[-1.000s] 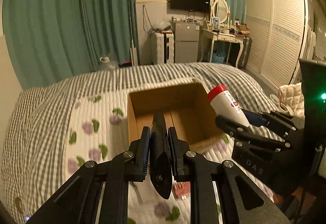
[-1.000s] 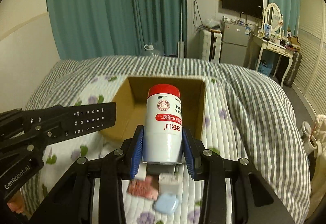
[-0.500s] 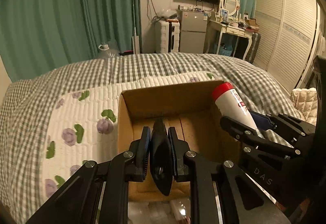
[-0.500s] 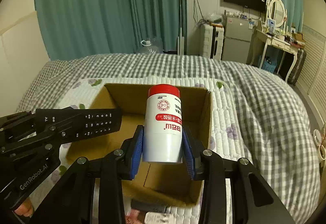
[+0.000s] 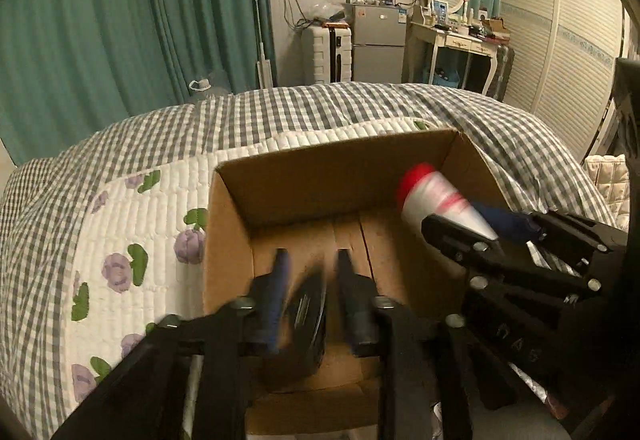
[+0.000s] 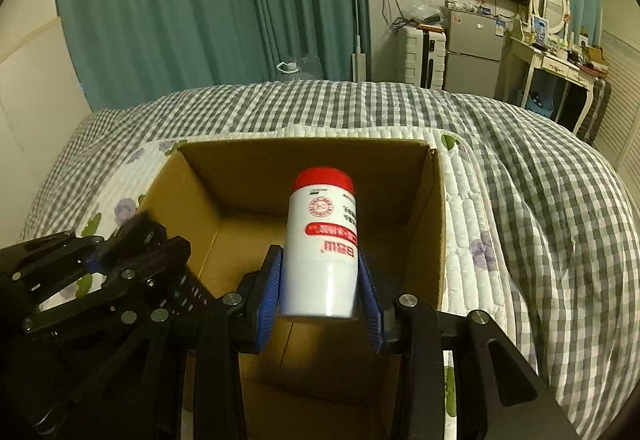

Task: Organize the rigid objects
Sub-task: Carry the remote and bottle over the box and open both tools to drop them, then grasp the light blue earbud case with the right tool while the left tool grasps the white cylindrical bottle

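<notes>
An open cardboard box (image 5: 332, 156) (image 6: 304, 142) lies on the bed, and both grippers hang over it. My left gripper (image 5: 310, 260) has its jaws opening. A black remote (image 5: 306, 316) is blurred between its pads with a gap on each side, low inside the box. In the right wrist view the left gripper (image 6: 156, 240) shows at the left, with the remote (image 6: 188, 292) under it. My right gripper (image 6: 320, 256) has its jaws opening too. The white bottle with a red cap (image 6: 322, 248) (image 5: 436, 200) sits tilted between the blue pads, loose, above the box floor.
The box rests on a white quilted pad with purple flowers (image 5: 132, 240), over a grey checked bedcover (image 6: 540, 200). Small packets lie on the bed by the box's near right corner (image 5: 536, 384). Teal curtains, a fridge and a dressing table stand far behind.
Both grippers moved forward and down over the box. The left jaws spread and the remote dropped from between them. The right jaws eased apart and the bottle tilted.
</notes>
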Tool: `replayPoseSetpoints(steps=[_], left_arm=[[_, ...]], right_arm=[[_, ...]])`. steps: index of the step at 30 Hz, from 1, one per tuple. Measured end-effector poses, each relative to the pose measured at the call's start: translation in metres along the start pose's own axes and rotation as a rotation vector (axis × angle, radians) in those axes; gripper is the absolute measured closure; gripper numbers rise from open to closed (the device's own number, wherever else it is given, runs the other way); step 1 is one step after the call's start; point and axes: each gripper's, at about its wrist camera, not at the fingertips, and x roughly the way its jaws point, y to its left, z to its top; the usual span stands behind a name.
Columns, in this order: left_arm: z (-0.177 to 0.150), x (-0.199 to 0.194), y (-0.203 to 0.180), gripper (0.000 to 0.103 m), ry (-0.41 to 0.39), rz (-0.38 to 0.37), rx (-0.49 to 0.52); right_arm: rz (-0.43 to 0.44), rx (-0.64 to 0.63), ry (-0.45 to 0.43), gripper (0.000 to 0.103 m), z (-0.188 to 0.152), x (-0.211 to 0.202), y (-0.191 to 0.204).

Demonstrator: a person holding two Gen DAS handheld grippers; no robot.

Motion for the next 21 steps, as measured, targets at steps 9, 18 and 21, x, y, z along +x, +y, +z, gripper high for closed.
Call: replayPoseSetpoints(steps=[9, 18, 21], left_arm=[[0.004, -0.073, 0.016, 0.026, -0.096, 0.031, -0.037], [-0.019, -0.168, 0.027, 0.008, -0.188, 0.046, -0.059], [-0.036, -0.186, 0.032, 0.006, -0.199, 0.039, -0.083]], right_arm=[[-0.088, 0.067, -0.07, 0.037, 0.015, -0.064, -0.013], [-0.155, 0.034, -0.161, 0.021, 0.003, -0.17, 0.006], [-0.164, 0.023, -0.187, 0.014, -0.01, -0.197, 0.016]])
